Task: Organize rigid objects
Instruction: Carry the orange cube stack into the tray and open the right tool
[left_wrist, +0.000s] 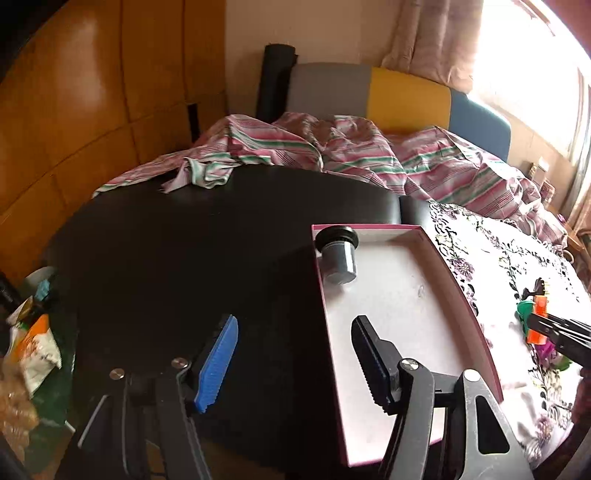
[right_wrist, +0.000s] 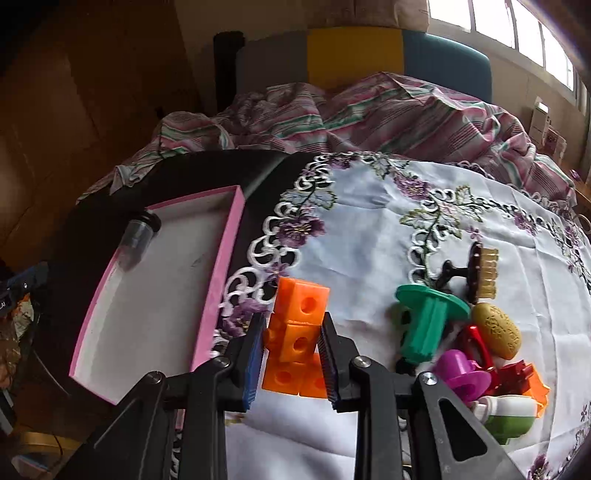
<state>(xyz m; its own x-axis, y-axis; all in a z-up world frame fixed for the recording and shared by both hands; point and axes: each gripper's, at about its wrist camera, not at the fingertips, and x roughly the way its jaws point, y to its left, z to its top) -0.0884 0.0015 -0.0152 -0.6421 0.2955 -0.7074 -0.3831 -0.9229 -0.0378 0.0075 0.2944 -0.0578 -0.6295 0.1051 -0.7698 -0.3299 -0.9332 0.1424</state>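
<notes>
Gripping orange block piece (right_wrist: 295, 332) in right gripper (right_wrist: 291, 354) fingers, left gripper (left_wrist: 295, 362) fingers wide, empty, no legible writing

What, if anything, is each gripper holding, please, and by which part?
The right gripper clamps the orange plastic block piece by its middle cube's sides; the left gripper holds nothing.

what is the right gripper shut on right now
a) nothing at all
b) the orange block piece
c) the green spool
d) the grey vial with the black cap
b: in the right wrist view the right gripper has its pads pressed on both sides of the orange block piece, while the green spool lies apart on the cloth and the grey vial lies in the pink box.
</notes>
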